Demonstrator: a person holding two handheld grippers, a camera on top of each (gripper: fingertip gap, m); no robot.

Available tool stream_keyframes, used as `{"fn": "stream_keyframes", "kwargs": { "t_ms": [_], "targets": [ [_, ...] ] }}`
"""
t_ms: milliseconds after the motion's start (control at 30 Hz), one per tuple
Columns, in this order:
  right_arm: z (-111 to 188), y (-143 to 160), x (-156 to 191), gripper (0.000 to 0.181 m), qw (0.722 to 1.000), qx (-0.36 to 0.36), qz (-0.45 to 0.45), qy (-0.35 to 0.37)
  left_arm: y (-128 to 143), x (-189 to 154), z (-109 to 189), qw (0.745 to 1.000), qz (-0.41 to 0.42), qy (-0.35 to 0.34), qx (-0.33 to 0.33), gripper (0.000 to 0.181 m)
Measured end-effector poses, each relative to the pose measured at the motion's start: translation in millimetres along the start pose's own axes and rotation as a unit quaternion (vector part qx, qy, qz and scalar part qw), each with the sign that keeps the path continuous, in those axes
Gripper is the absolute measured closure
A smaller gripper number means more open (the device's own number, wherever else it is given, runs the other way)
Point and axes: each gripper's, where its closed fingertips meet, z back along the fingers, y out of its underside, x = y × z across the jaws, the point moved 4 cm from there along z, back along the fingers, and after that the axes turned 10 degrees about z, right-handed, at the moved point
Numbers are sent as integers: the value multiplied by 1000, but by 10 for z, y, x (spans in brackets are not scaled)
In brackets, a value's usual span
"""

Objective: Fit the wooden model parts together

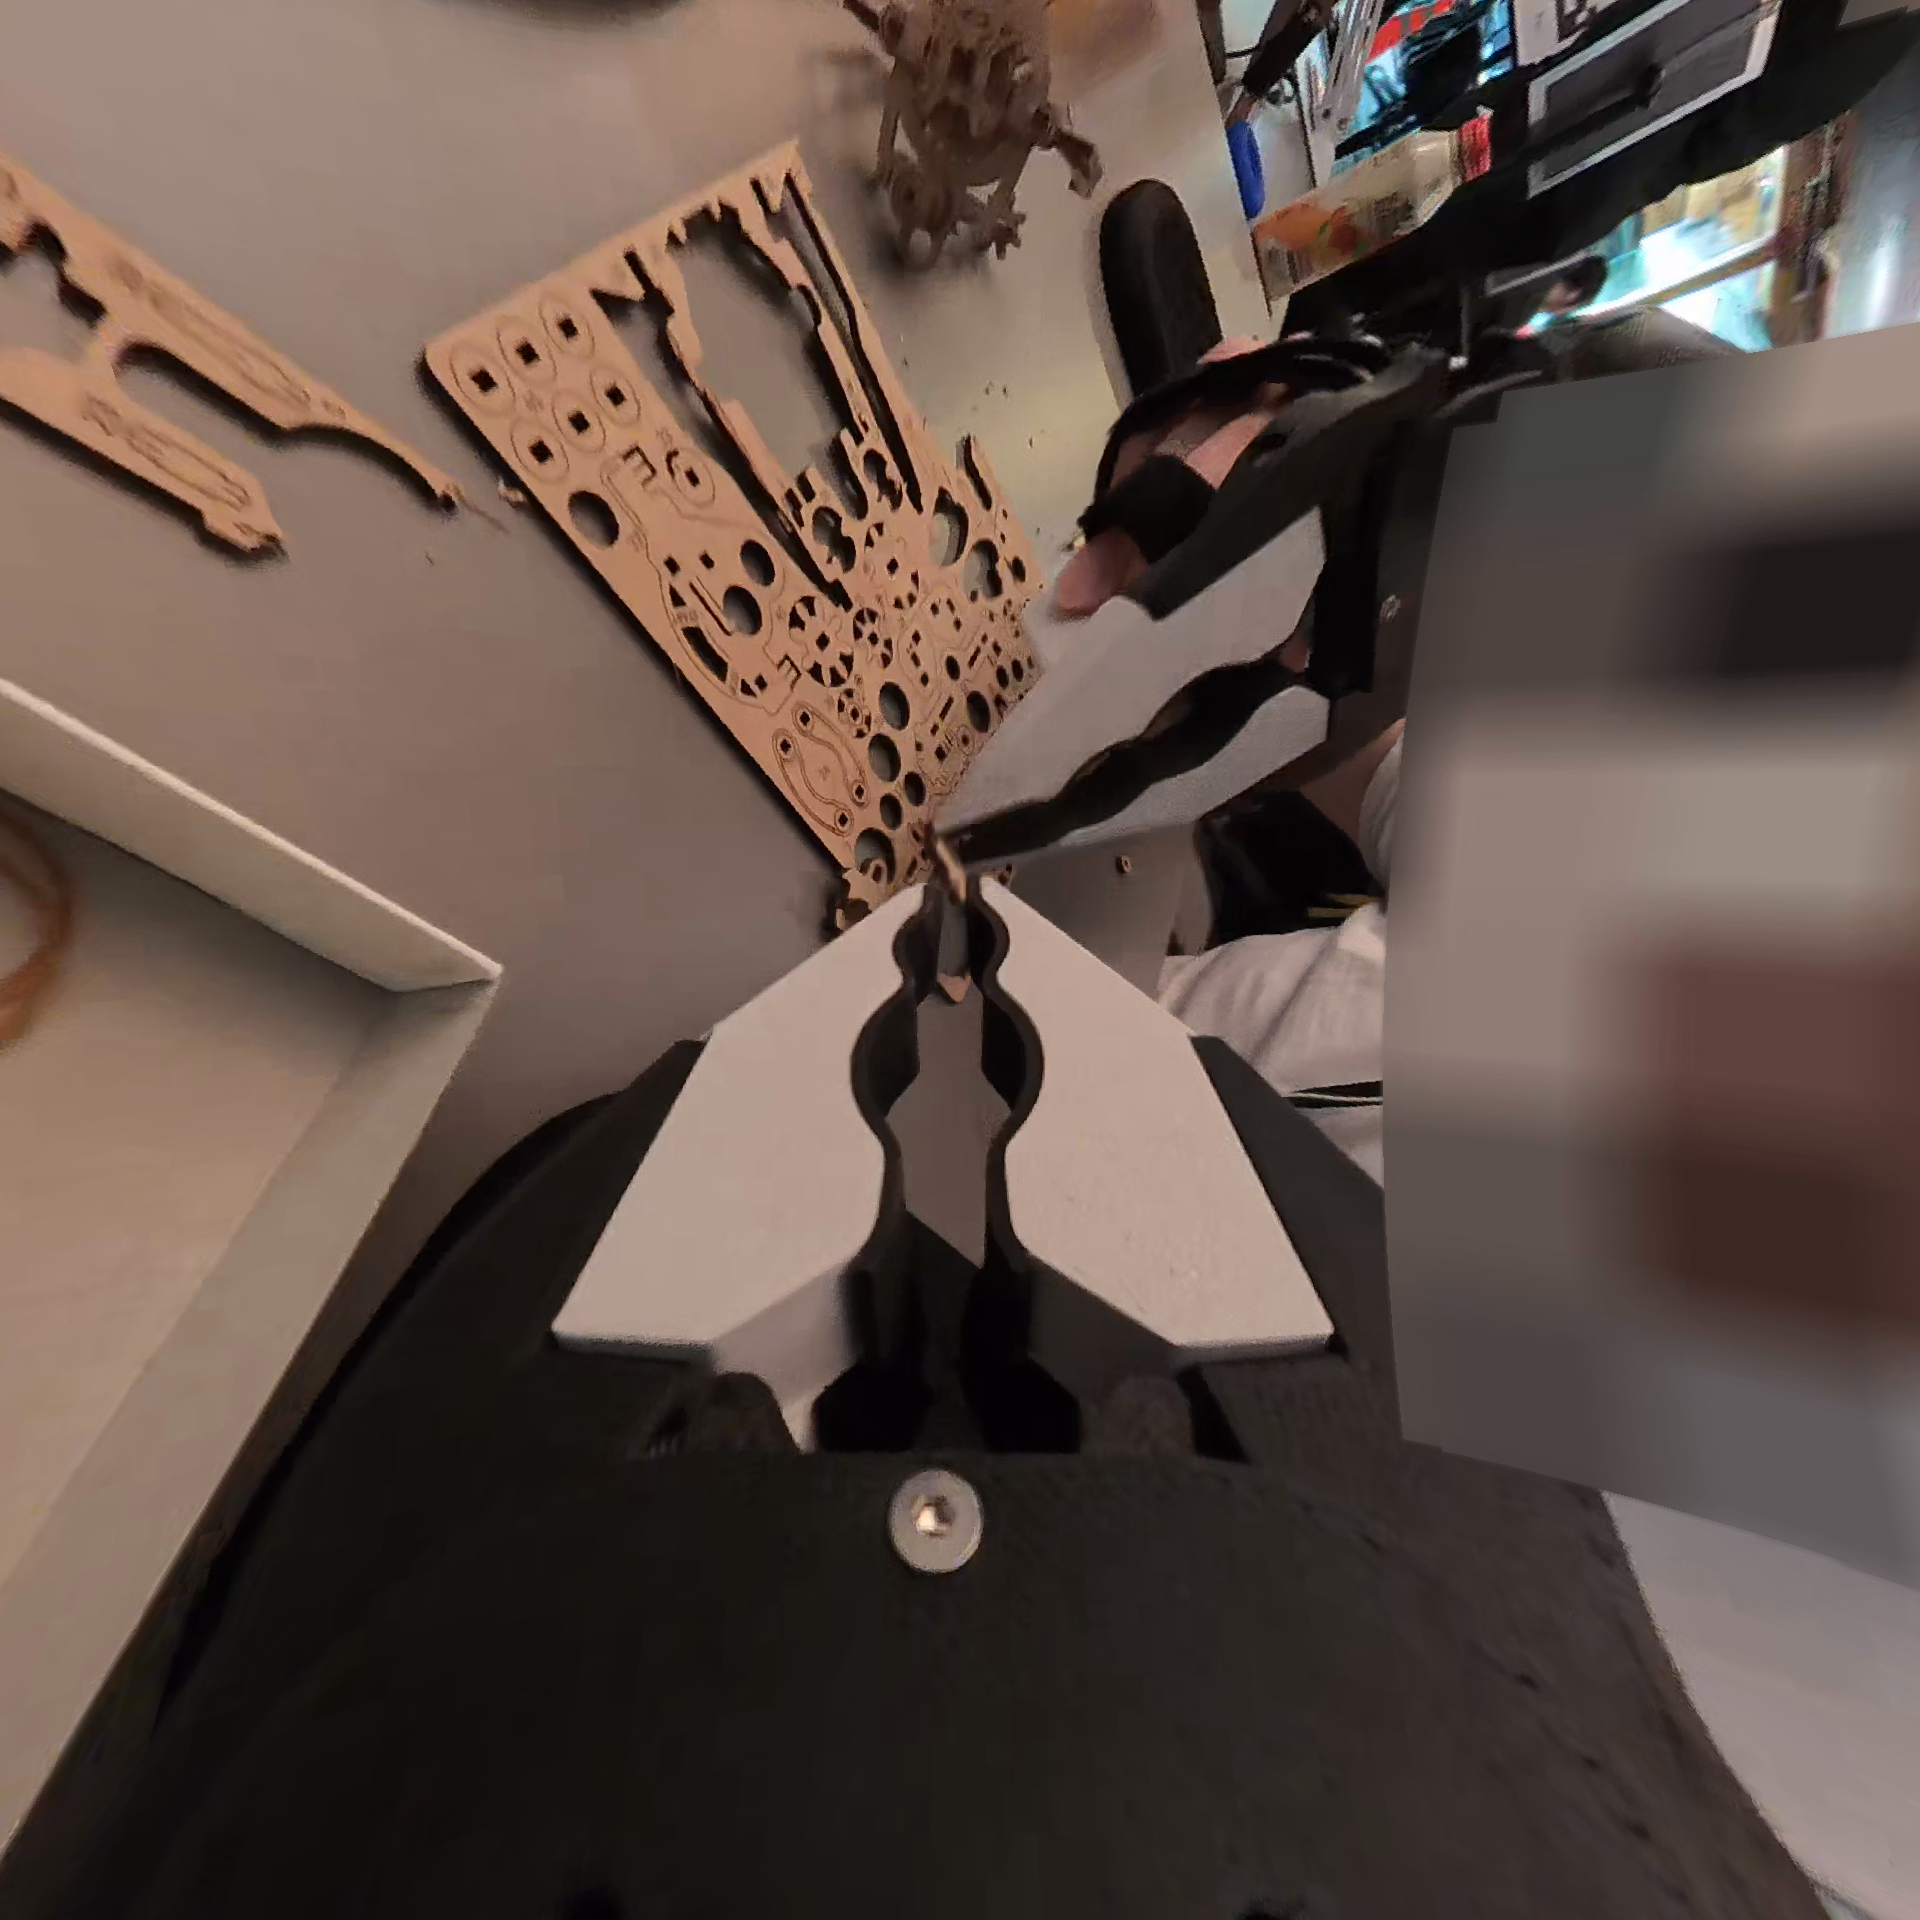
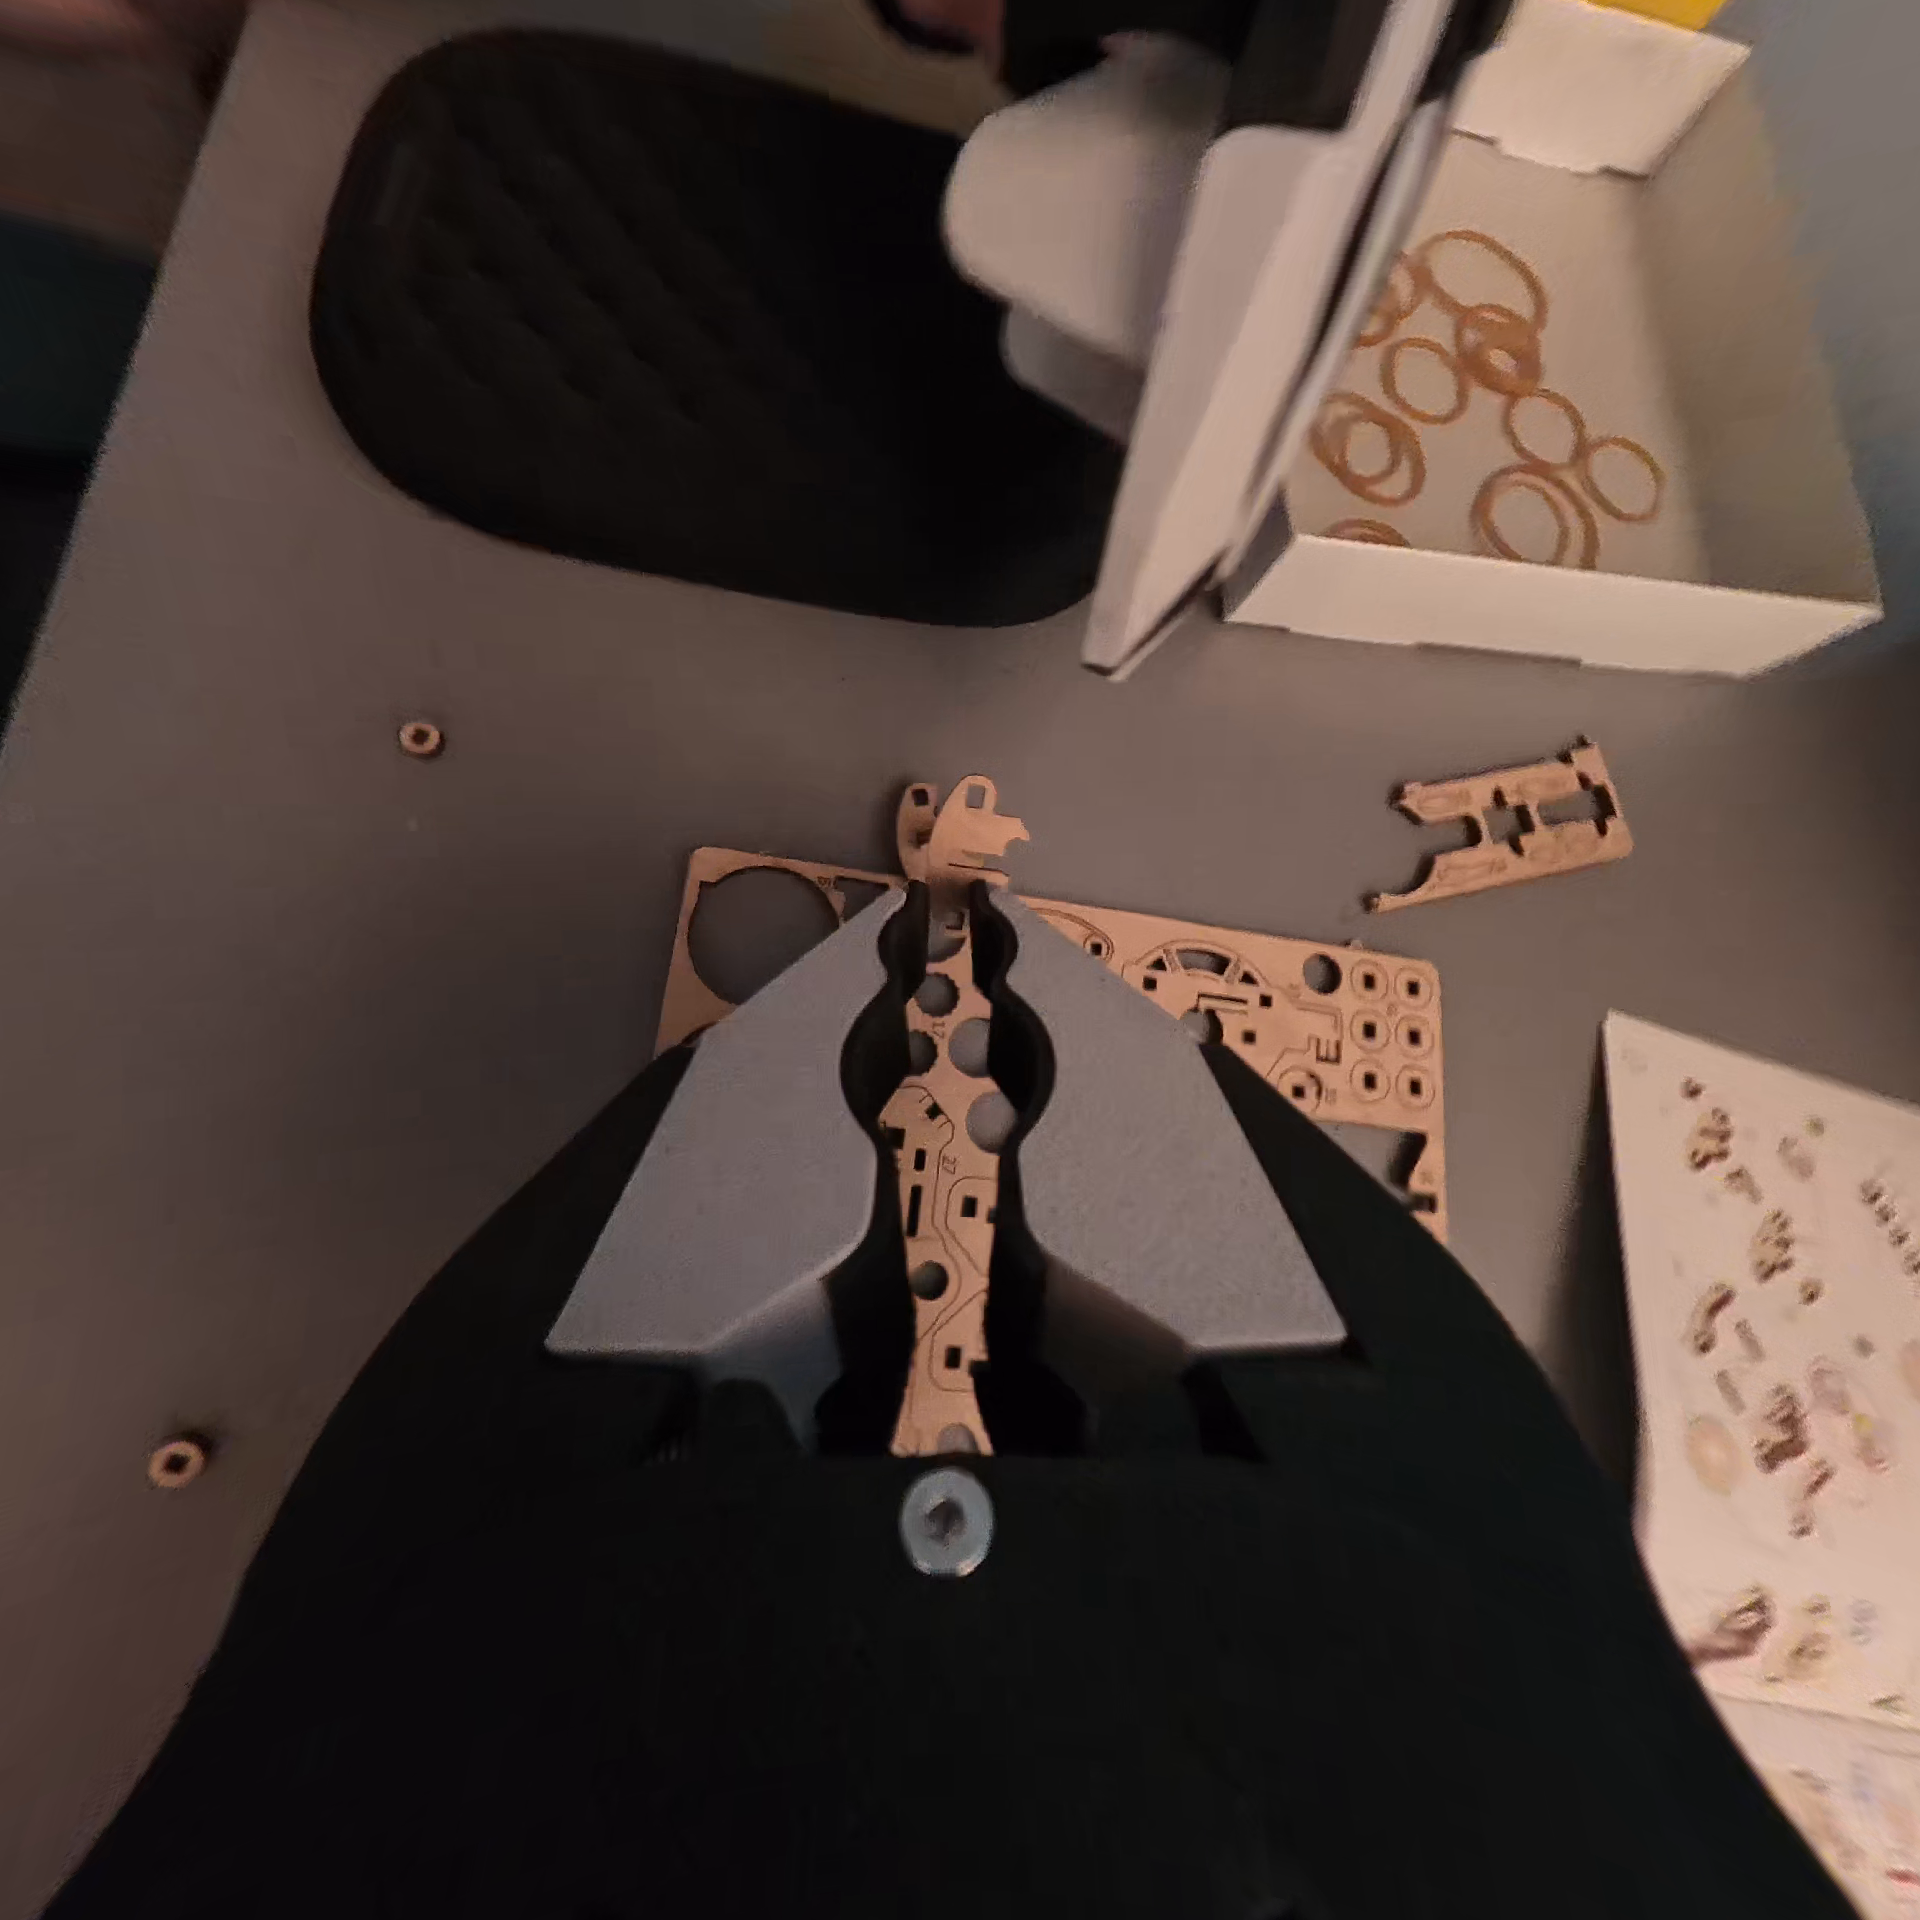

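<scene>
My right gripper (image 2: 951,896) is shut on a small flat wooden part (image 2: 971,826) that sticks out past its tips, above a punched wooden sheet (image 2: 1351,1039). In the left wrist view the right gripper (image 1: 951,831) comes in from the right, held by a gloved hand (image 1: 1101,571). Its tips come close to those of my left gripper (image 1: 951,914). The left gripper is shut on a thin, dark-edged wooden piece (image 1: 951,951) seen edge-on. In the right wrist view the left gripper (image 2: 1127,649) is blurred at the upper right. A partly built wooden model (image 1: 956,135) stands at the far side of the grey table.
A white box (image 2: 1558,613) of rubber bands sits at the back right; its rim also shows in the left wrist view (image 1: 260,883). A loose wooden piece (image 2: 1507,831), an instruction sheet (image 2: 1766,1351), two small wooden rings (image 2: 421,738) and another punched sheet (image 1: 156,395) lie on the table. A black chair (image 2: 675,332) is beyond the edge. There is about 5 cm between the tips of the two grippers. Left tips and right tips are each some 20 cm from the partly built wooden model (image 1: 956,135).
</scene>
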Motion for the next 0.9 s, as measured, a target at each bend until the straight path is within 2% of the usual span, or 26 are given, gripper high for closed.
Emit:
{"fn": "stream_keyframes", "kwargs": {
  "t_ms": [133, 233, 333, 467, 533, 633, 833, 900],
  "targets": [
    [-117, -58, 50, 175, 995, 64, 61, -40, -2, -163, 110, 996, -78, -27, -17, 171],
    [-137, -39, 42, 175, 988, 117, 95, -41, -63, -163, 187, 983, -149, -100, -45, 161],
    [-120, -99, 54, 175, 986, 119, 104, -48, -43, -230, 164, 967, -213, -132, -45, 161],
    [-117, -131, 60, 175, 984, 123, 101, -75, 37, -205, 163, 944, -274, -169, -68, 149],
    [-129, -122, 35, 175, 982, 134, 98, -85, 142, -163, 133, 937, -296, -174, -67, 143],
    [-165, -120, 40, 175, 978, 154, 95, -104, 308, -158, 18, 946, -292, -133, -53, 135],
    [-191, -139, 49, 175, 973, 171, 113, -109, 397, -43, -95, 911, -370, -173, -61, 140],
    [-194, -128, 33, 175, 970, 183, 115, -110, 403, -2, -131, 898, -389, -197, -56, 148]
  ]
}}
